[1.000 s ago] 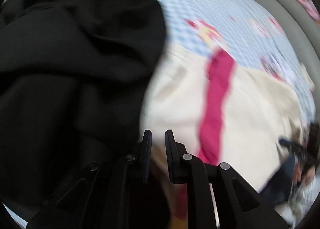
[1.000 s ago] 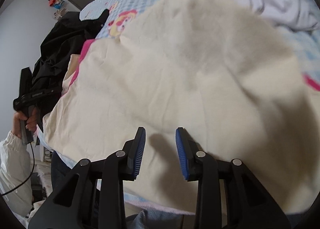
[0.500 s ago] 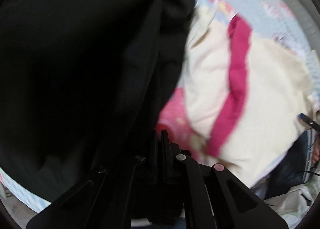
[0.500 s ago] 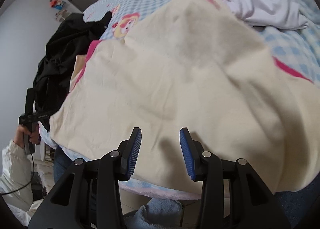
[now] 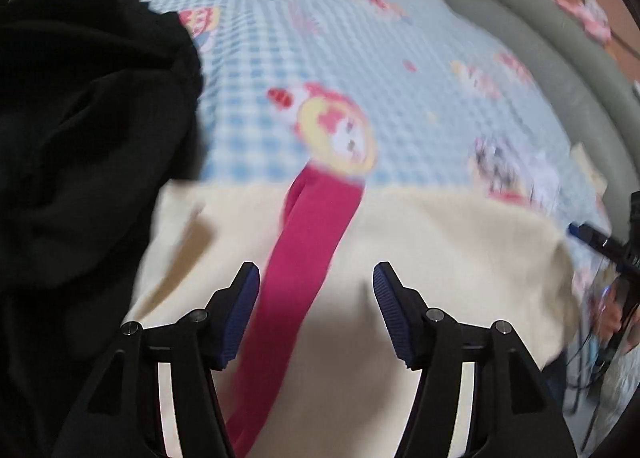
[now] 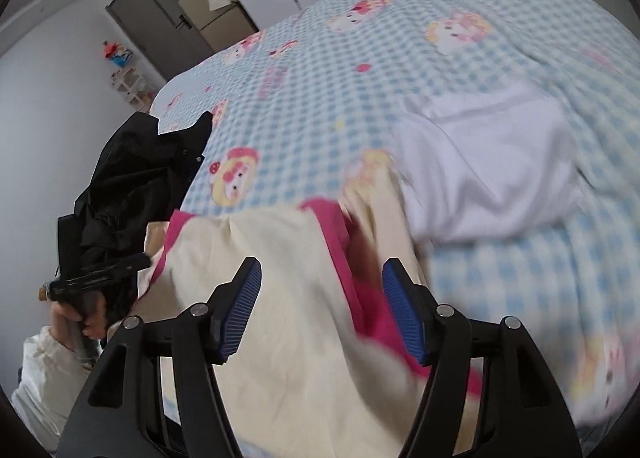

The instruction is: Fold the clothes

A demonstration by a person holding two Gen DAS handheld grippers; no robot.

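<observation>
Cream cloth fills the lower half of both wrist views: the cream garment [image 5: 420, 258] lies spread on the near edge of the bed, right under and ahead of both tools. The left gripper [image 5: 316, 314] has its jaws wide apart with nothing between the blue pads but air, and the pink trim band [image 5: 316, 242] runs from low centre up toward the middle of that frame, passing just inside the left pad. That band is the long axis to watch; it points away from the tongs toward the checked bedsheet [image 5: 400, 70].

Over in the right wrist view, the right gripper [image 6: 322, 310] is spread open too, empty, hovering over a bunched corner where cream and pink fabric [image 6: 348, 258] pile up between the pads. That corner sits closer to the right tool than to the left, so by my read the right hand is better placed for the rumpled end, the left for the flat stretch along the band. Motion blur softens the edges here, so whether the pads brush the cloth I cannot say.

Around it: a black garment [image 5: 80, 138] heaped at the left of the left view, touching or overlapping the cream edge, and it could snag a fold made that way. A white garment [image 6: 488, 170] sits just beyond the bunched corner at right centre.
</observation>
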